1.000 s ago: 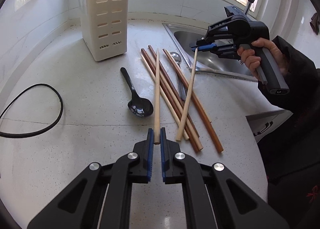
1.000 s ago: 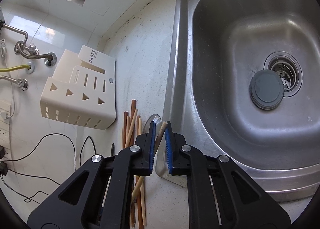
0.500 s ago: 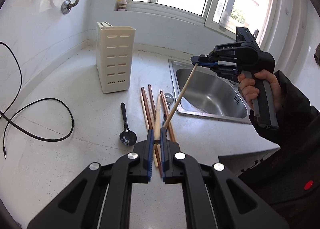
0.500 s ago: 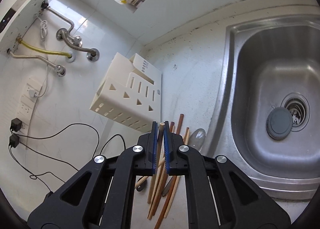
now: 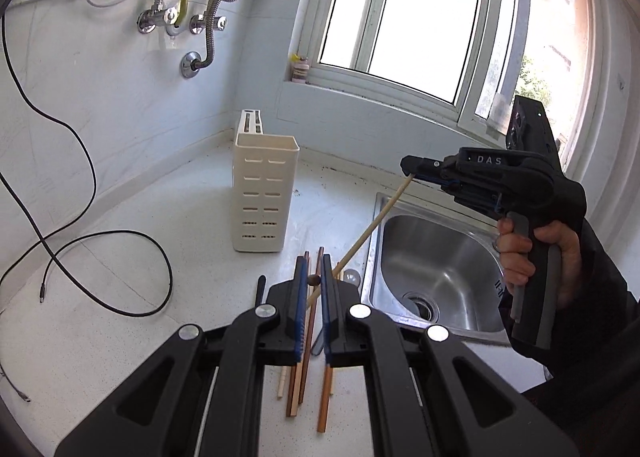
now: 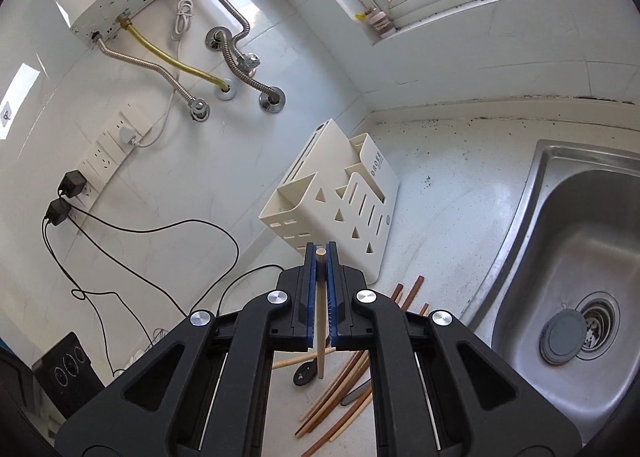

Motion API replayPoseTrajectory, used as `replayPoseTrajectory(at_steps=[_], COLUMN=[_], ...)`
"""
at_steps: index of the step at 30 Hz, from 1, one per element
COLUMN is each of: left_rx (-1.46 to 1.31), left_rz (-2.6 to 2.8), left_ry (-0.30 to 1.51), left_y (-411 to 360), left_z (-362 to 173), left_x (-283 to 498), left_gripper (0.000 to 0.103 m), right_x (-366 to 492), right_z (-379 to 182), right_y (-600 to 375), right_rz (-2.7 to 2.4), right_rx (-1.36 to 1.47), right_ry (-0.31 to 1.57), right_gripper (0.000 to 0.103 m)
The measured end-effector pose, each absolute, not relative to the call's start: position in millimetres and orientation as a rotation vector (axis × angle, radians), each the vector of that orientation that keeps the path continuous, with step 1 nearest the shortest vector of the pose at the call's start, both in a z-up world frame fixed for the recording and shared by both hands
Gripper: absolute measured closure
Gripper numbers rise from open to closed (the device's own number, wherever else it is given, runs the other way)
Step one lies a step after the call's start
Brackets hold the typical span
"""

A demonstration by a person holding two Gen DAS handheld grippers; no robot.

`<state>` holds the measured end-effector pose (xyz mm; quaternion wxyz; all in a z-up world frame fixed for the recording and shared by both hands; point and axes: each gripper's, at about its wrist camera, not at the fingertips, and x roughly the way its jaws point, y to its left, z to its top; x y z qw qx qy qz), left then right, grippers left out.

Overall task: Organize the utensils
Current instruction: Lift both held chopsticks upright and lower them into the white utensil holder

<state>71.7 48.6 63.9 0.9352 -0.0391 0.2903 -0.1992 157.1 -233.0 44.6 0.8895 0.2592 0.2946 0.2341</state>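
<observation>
While your two hands hang above the white counter, the steel sink lies at its right and the cream utensil holder stands upright behind the loose chopsticks. Your right gripper pinches one pale chopstick lifted clear of the pile. Your left gripper is clamped on the tip of another chopstick.

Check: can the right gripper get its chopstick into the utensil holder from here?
Probably yes. The right gripper is shut on a pale chopstick, and the utensil holder stands ahead with open top compartments and nothing between.
</observation>
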Motion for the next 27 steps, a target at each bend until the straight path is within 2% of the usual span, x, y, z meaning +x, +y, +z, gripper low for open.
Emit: replayPoseTrajectory(at_steps=[12, 27], left_rx=[-0.074, -0.113], left_rz=[-0.335, -0.321], left_ry=[0.494, 0.420], left_y=[46, 63], left_z=[97, 120], left_x=[88, 112], left_gripper=[0.097, 0.097], right_x=[140, 127], right_z=[64, 68], right_y=[-221, -211], right_rz=[0.462, 0.388], right_rx=[0.365, 0.303], right_ry=[0.531, 0.527], right_gripper=[0.099, 0.099])
